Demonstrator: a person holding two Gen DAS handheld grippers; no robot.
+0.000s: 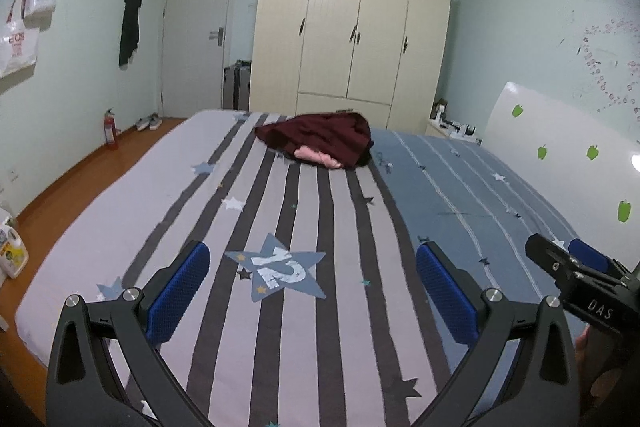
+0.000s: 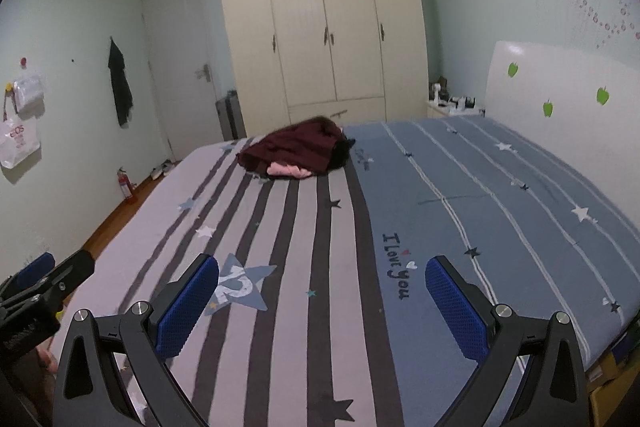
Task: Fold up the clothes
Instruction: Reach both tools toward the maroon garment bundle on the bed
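Observation:
A crumpled pile of clothes, a dark maroon garment (image 1: 320, 135) over a pink one (image 1: 316, 157), lies at the far end of the bed (image 1: 304, 227); the maroon garment (image 2: 296, 147) and pink one (image 2: 288, 170) also show in the right wrist view. My left gripper (image 1: 312, 287) is open and empty, held above the near end of the striped sheet, far from the pile. My right gripper (image 2: 322, 303) is open and empty too, beside it on the right. Each gripper shows at the edge of the other's view: the right (image 1: 576, 263), the left (image 2: 44, 279).
A cream wardrobe (image 1: 352, 23) stands behind the bed, a white headboard (image 1: 560, 147) along the right. A door (image 1: 200, 27), a fire extinguisher (image 1: 111, 133) and wooden floor (image 1: 80, 179) are on the left. A nightstand (image 2: 452, 107) sits at the far right.

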